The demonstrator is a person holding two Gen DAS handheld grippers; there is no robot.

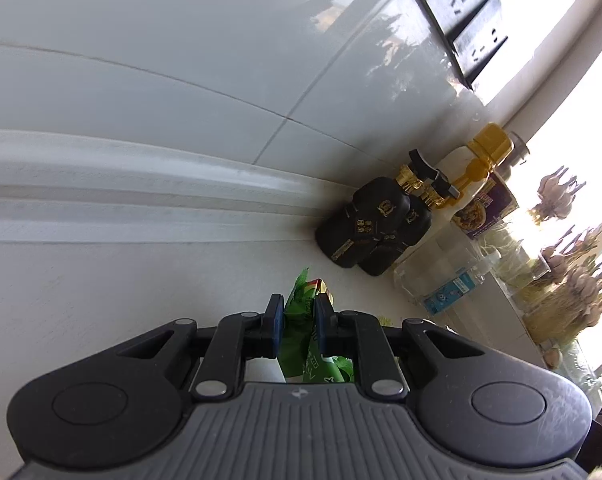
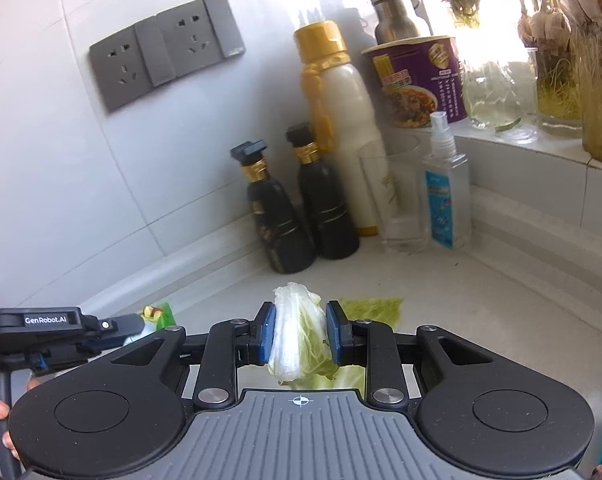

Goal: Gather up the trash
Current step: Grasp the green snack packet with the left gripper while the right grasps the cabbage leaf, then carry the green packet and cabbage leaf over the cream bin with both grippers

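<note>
Trash is secured in both tools: left gripper (image 1: 297,322) clamps green wrapper (image 1: 299,312), right gripper (image 2: 299,332) clamps cabbage leaf (image 2: 297,332); maintain squeeze, lift clear of countertop (image 2: 481,320) before transfer.

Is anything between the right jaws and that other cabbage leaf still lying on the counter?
Only the cabbage piece already clamped in the right gripper. The flat green leaf lies just beyond it on the counter, with nothing else visible between.
</note>
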